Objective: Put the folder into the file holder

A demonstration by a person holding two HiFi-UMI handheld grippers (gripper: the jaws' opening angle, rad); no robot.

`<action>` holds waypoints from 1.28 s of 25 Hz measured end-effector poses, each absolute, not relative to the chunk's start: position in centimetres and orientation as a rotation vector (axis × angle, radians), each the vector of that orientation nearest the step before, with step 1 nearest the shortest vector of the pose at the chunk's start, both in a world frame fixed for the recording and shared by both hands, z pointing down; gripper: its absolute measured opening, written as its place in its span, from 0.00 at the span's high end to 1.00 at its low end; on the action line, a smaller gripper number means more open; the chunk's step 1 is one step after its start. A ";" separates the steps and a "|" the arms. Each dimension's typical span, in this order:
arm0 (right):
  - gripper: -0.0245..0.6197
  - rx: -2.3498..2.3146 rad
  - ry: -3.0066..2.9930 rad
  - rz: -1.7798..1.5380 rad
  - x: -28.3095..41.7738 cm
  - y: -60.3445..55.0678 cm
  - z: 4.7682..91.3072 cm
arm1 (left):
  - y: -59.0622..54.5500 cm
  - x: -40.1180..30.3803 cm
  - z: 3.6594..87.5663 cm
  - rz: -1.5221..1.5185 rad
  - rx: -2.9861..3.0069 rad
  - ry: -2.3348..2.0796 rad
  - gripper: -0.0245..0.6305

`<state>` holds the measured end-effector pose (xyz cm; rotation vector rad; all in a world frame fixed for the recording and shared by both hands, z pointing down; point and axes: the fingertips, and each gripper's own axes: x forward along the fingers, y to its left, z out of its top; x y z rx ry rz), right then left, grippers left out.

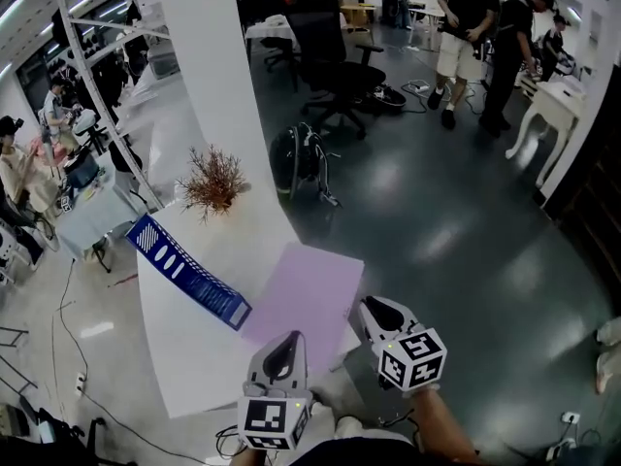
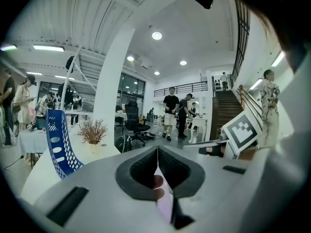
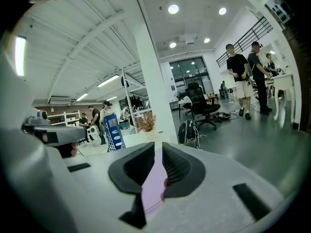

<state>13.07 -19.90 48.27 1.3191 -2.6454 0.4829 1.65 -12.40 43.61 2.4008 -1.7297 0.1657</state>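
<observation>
Head view: the folder [image 1: 309, 294] is a thin, smooth, pale lilac rectangle. It is held nearly flat above the near right corner of the white surface [image 1: 194, 357], with its long axis running away from the person and leaning slightly right. Its near edge is pinched by the ribbed black fingers [image 2: 141, 171] of the left gripper [image 1: 288, 340] and by those of the right gripper [image 1: 372, 309]. Just beside its left edge sits the blue perforated plastic file holder [image 1: 187, 270], its long axis diagonal.
</observation>
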 end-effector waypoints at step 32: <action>0.74 1.456 -2.431 0.825 12.2 -28.2 57.0 | -20.9 -3.7 46.5 0.133 2.442 -1.681 0.95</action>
